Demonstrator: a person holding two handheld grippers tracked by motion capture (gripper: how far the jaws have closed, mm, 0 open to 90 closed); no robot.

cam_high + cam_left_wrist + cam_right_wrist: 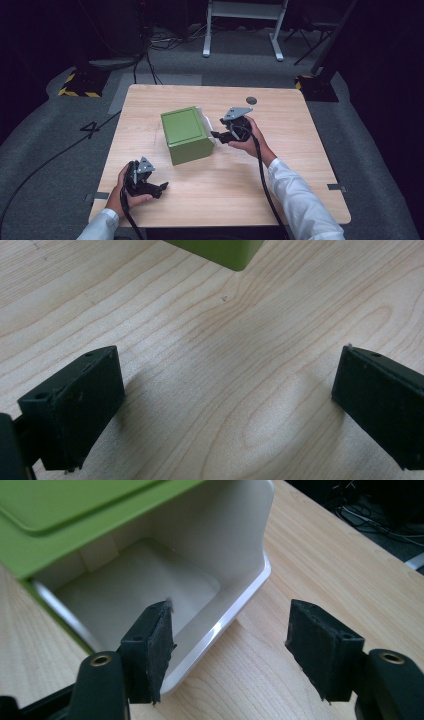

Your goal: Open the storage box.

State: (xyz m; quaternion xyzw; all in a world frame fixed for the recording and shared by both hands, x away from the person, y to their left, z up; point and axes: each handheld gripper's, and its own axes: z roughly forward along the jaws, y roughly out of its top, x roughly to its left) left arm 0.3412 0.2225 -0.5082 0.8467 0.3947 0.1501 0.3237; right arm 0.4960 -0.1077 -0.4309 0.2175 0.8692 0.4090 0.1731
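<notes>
Green box [186, 134] sits near the middle of the wooden table [290, 165], slightly rotated, with a white drawer [165, 575] pulled partly out of its right side. Drawer interior looks empty in the right gripper view. Right gripper [218, 135] is just beside the drawer, jaws wide apart, gripping nothing; in its own view one jaw overlaps the drawer's front rim, the other is over bare wood. Contact with the rim: can't tell. Left gripper [164, 187] rests low near the front-left table edge, well apart from the box, jaws spread wide, nothing between them, box corner [220, 251] ahead.
</notes>
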